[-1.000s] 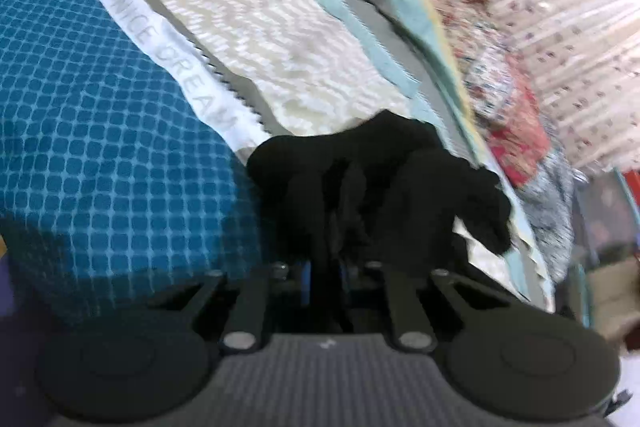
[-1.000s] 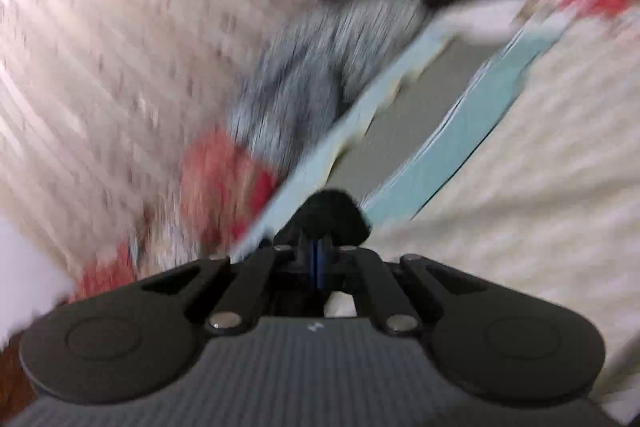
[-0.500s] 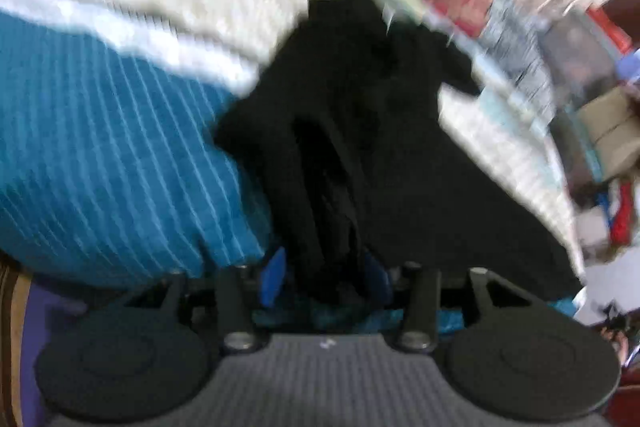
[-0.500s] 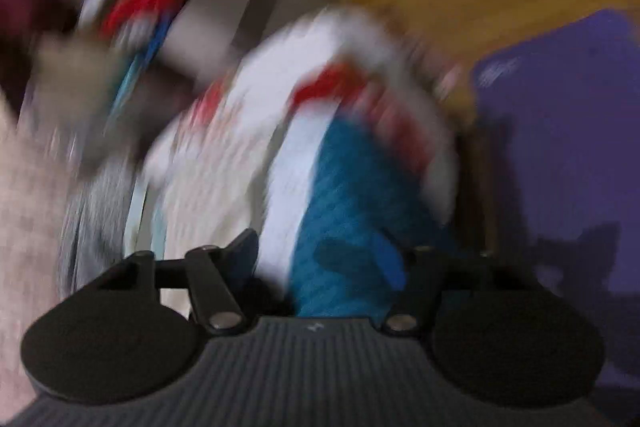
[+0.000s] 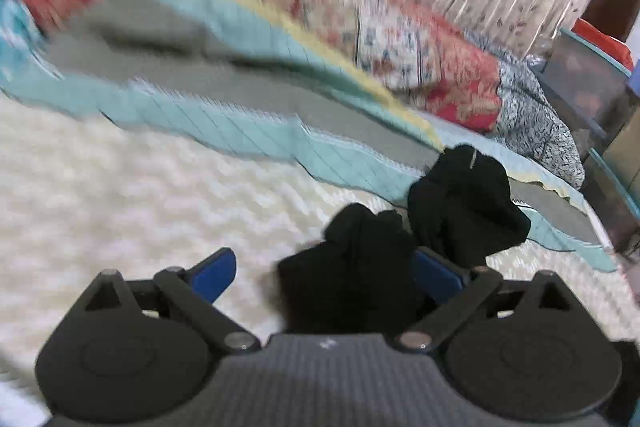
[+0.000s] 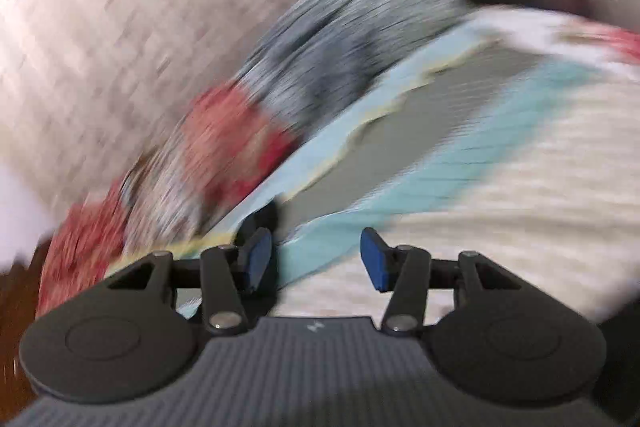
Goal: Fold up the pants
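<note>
Lying bunched on the quilt (image 5: 120,195), the pants (image 5: 400,255) are a black heap, not flat; by my reading no clean fold is finished. Your left gripper (image 5: 324,273) is opening wide: the heap sits between its fingers against the right-hand pad, the other pad clear, so nothing is clamped. Your right gripper (image 6: 316,259) stands half apart and closing over the quilt, with a dark scrap by one pad; blur hides what it is. Left for you: spread, align legs, fold.
</note>
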Demonstrator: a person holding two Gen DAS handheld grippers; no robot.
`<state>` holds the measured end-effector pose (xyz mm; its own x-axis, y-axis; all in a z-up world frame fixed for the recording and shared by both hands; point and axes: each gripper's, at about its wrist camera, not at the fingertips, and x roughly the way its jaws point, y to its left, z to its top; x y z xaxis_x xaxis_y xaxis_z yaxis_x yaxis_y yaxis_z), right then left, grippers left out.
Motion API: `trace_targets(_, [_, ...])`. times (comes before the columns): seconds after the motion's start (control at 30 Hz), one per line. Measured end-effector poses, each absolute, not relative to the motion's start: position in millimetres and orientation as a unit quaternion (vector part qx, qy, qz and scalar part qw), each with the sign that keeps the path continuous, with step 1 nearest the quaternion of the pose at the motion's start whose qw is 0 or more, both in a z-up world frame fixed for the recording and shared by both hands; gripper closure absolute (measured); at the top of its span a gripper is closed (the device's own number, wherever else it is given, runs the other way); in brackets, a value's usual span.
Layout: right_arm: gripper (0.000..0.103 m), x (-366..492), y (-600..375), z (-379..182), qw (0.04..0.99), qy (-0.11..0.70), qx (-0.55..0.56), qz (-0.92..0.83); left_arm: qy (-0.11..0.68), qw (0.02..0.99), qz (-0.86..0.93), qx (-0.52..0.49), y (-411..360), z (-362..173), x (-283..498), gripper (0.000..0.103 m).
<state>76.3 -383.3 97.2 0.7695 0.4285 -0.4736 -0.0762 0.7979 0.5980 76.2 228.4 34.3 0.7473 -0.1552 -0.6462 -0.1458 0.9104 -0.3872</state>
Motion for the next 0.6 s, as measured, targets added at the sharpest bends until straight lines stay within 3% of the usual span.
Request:
trace_targets(0.3, [0.049, 271.2, -266.0, 37.0, 0.889, 0.367, 0.204, 0.182, 0.383, 0.881, -0.002, -0.277, 218.2, -20.3, 129.1, 0.006])
trace_targets(0.33, [0.049, 283.1, -256.0, 28.3, 0.886, 0.373, 0.212, 0.174, 0.383, 0.884, 0.004, -0.269, 214.3, -19.7, 130.0, 0.015])
trace_targets(0.37, [0.049, 292.4, -246.7, 18.3, 0.880, 0.382, 0.225, 0.171, 0.383, 0.886, 0.010, -0.259, 208.5, -18.3, 134.4, 0.036])
trace_targets(0.43, [0.051, 317.8, -218.2, 8.1, 0.870, 0.403, 0.237, 0.156, 0.399, 0.886, 0.016, -0.237, 200.8, -16.6, 140.2, 0.048])
trace_targets(0.47, [0.056, 327.1, -215.0, 2.7, 0.870, 0.412, 0.229, 0.146, 0.401, 0.887, 0.024, -0.229, 199.1, -16.5, 139.1, 0.050])
trace_targets(0.5, [0.095, 321.0, -212.1, 0.4, 0.872, 0.417, 0.215, 0.140, 0.399, 0.890, 0.031, -0.221, 197.1, -13.6, 137.7, 0.051])
trace_targets(0.6, [0.097, 315.0, -211.0, 16.8, 0.885, 0.392, 0.218, 0.127, 0.345, 0.910, 0.069, -0.219, 209.1, 15.7, 124.2, 0.051])
